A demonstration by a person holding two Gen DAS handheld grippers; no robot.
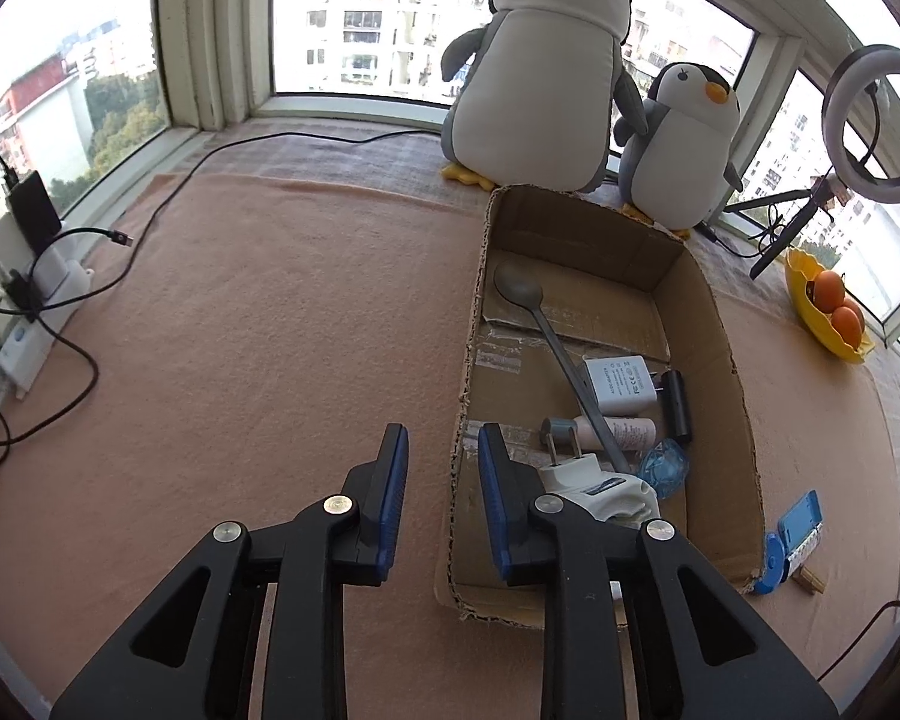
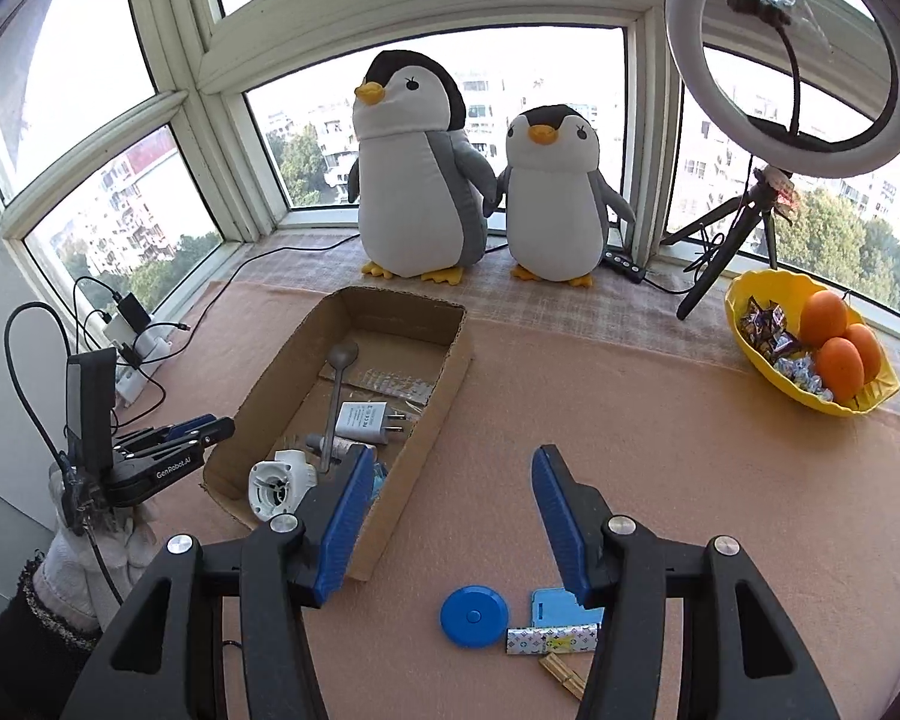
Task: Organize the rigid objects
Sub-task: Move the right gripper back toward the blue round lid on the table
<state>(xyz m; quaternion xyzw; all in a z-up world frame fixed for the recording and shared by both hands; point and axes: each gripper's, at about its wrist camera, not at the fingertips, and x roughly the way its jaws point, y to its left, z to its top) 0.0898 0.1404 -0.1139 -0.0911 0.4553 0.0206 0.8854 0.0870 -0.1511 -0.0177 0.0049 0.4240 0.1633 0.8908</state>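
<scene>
Cardboard box (image 2: 354, 396) on the pink worktop (image 2: 570, 396) holding spoon (image 2: 337, 384), white charger (image 2: 363, 419) and plugs, left claw (image 1: 443, 468) slightly spread and empty over the box's near-left rim, right claw (image 2: 450, 516) spread wide, empty, above blue round case (image 2: 473, 615) and patterned stick (image 2: 551, 639)

Your left wrist camera looks steeply down beside the cardboard box (image 1: 720, 360); your right views it from farther right.

Bright daylight pours through the white-framed bay windows (image 2: 426, 12), whose panes glare washed-out; below them shadows stay soft, focus sharp, and fisheye bending darkens the corners.
</scene>
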